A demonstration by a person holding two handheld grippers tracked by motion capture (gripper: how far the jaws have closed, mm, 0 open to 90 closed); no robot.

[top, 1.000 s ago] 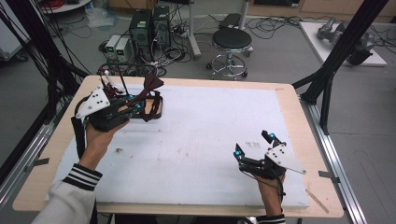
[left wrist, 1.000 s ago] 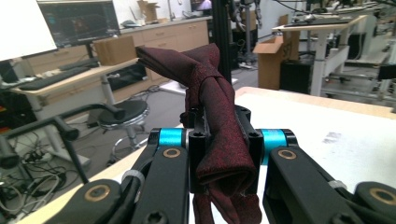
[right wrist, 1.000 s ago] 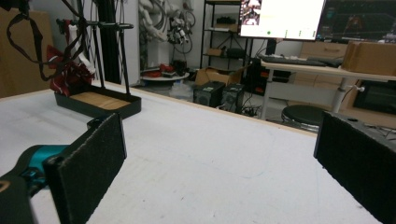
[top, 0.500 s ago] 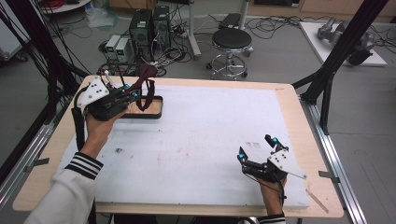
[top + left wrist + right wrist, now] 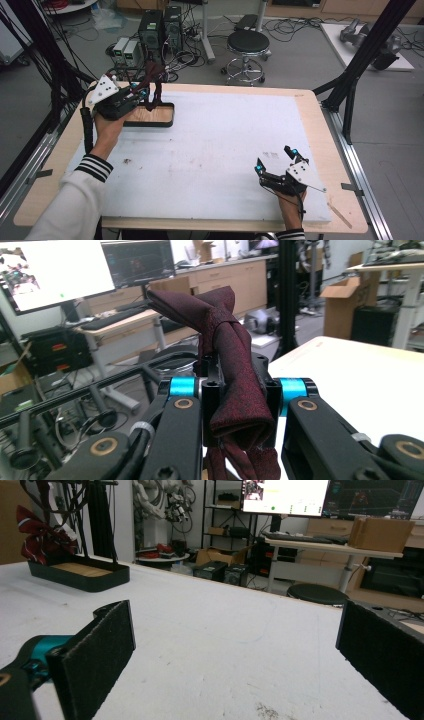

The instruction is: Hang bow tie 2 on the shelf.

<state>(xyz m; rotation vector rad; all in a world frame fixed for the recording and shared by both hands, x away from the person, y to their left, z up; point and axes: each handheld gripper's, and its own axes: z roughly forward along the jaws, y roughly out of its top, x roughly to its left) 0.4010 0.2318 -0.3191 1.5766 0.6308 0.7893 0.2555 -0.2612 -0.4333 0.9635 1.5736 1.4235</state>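
My left gripper [image 5: 235, 405] is black with bright blue joints, clamped on a dark maroon necktie [image 5: 225, 335] with a fine woven speckle. At the upper left of the high view sits a black tray [image 5: 167, 116] with a tan wooden floor on the white table mat [image 5: 210, 150]. My sleeve [image 5: 92, 167] is white with black stripes.
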